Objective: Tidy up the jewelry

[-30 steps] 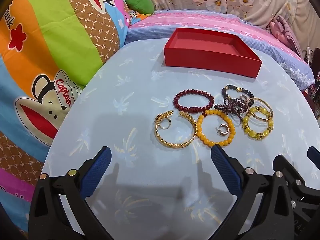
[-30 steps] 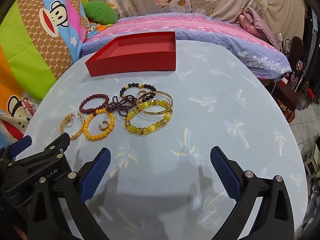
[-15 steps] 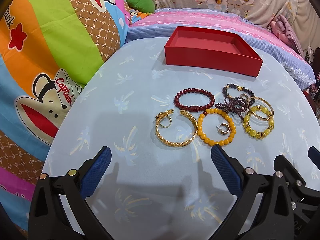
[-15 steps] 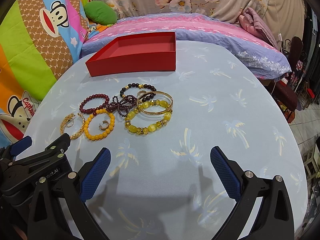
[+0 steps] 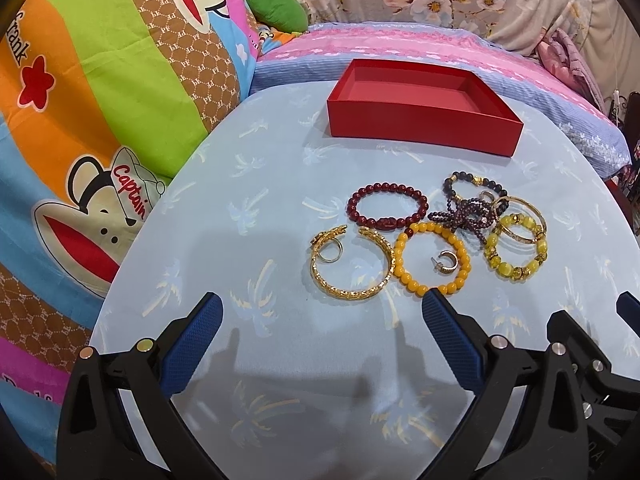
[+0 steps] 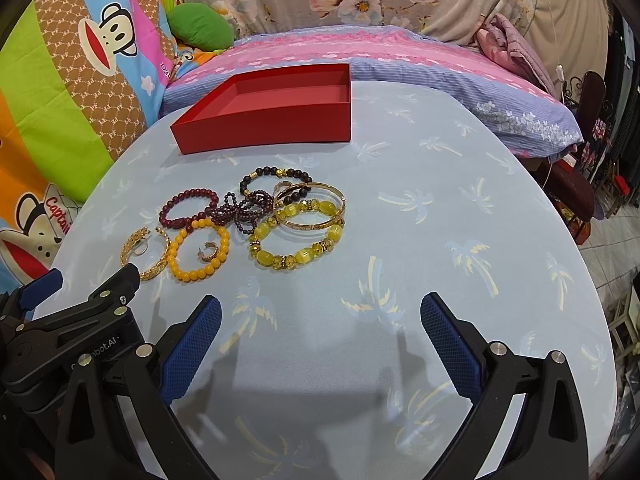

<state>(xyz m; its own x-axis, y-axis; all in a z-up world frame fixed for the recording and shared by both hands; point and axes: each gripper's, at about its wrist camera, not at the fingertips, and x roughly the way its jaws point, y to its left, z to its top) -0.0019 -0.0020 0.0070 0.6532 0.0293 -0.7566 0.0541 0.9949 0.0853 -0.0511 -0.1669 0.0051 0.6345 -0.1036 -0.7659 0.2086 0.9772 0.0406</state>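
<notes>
The jewelry sits in one loose cluster at the centre of the round table covered in pale blue palm-print cloth (image 5: pixel 248 208), with the empty, shallow red cardboard box (image 5: pixel 420 130) at twelve o'clock from it, well apart. Nothing is in the box yet, so we judge the sorting has not begun.

In the left wrist view, the open-ended gold bangle (image 5: pixel 352 266) lies nearest us, with a small gold ring (image 5: pixel 330 251) inside its loop. At three o'clock from it the orange bead bracelet (image 5: pixel 432 258) touches it and encircles a small gold hoop earring (image 5: pixel 444 262). If we lift either bracelet carelessly, we could drag or flick the little piece inside it off the table.

At twelve o'clock from the orange one lies the dark red bead bracelet (image 5: pixel 388 210), touching it. Farther toward three o'clock the knotted purple bead strand (image 5: pixel 464 216), the black bead bracelet (image 5: pixel 476 184), the thin gold bangle (image 5: pixel 520 220) and the yellow glass-bead bracelet (image 5: pixel 514 254) overlap in a heap. Pulling one may haul its neighbours along, and the purple strand looks likely to snag.

Our left gripper (image 5: pixel 322 338) and right gripper (image 6: pixel 320 338) both hover at six o'clock from the cluster, jaws spread wide, holding nothing. They stand close side by side, so they may bump when we reach in.
</notes>
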